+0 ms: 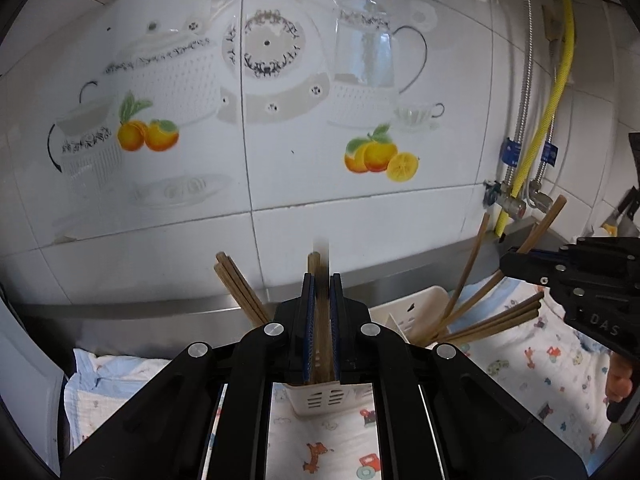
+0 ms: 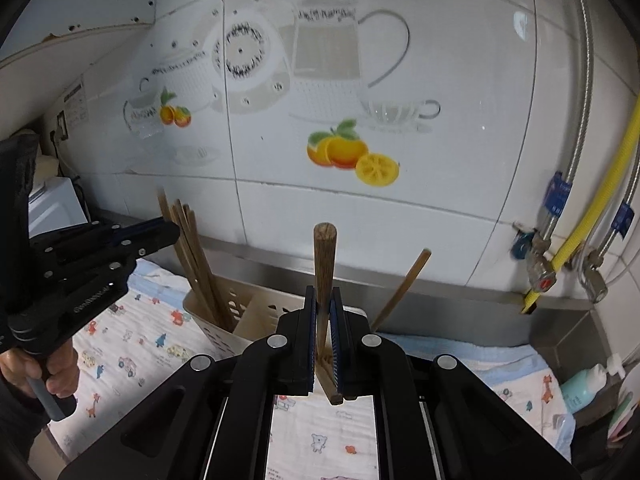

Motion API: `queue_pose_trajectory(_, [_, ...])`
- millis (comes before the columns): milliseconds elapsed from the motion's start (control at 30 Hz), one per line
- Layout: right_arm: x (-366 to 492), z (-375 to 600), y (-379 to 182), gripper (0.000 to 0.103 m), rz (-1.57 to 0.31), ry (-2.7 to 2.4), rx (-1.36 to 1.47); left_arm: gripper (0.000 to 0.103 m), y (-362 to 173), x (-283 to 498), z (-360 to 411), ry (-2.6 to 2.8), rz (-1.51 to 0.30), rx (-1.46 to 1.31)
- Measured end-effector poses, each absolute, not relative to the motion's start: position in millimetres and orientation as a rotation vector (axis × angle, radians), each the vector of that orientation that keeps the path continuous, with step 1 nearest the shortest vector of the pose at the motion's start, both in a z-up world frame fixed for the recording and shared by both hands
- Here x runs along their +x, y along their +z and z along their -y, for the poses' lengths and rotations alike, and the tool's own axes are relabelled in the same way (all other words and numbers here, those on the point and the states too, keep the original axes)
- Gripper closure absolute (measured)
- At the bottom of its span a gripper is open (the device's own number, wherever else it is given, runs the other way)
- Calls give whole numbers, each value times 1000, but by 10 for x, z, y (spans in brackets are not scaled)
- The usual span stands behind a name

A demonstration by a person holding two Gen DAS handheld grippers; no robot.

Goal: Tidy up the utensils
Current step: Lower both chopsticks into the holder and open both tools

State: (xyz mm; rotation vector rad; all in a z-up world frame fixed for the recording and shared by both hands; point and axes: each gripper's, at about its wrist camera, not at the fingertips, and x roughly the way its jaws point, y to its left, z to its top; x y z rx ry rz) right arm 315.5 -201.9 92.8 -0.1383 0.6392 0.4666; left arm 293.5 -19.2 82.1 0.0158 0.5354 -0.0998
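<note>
In the left wrist view my left gripper is shut on a brown wooden chopstick that stands upright between the pads, over the cream slotted utensil holder. More chopsticks lean out of the holder to the left, and several others fan out to the right. In the right wrist view my right gripper is shut on another upright chopstick just behind the holder. A bundle of chopsticks leans in the holder beside my left gripper.
The holder stands on a cartoon-print cloth over a steel counter against a tiled wall. A yellow hose and valves are at the right, with a pale bottle below. A hand holds the left gripper's grip.
</note>
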Motion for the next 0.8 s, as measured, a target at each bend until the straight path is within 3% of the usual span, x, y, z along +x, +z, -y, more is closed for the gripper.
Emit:
queue_pose_trajectory(333, [3180, 1967, 838, 93, -657, 459, -152, 93, 779, 2886, 195, -102, -550, 23])
queue_pose_trajectory(433, [3147, 1983, 865, 84, -650, 456, -149, 79, 768, 2839, 179, -97, -551, 19])
queue_pose_trajectory(567, [3036, 2028, 912, 76, -633, 455, -146, 76, 763, 2720, 144, -104, -550, 8])
queue_pose_trajectory(667, [2920, 2061, 932, 73, -625, 451, -142, 55, 748, 2592, 111, -96, -543, -3])
queue_pose_trajectory(800, [2751, 2084, 937, 68, -615, 446, -148, 52, 721, 2442, 65, -92, -544, -8])
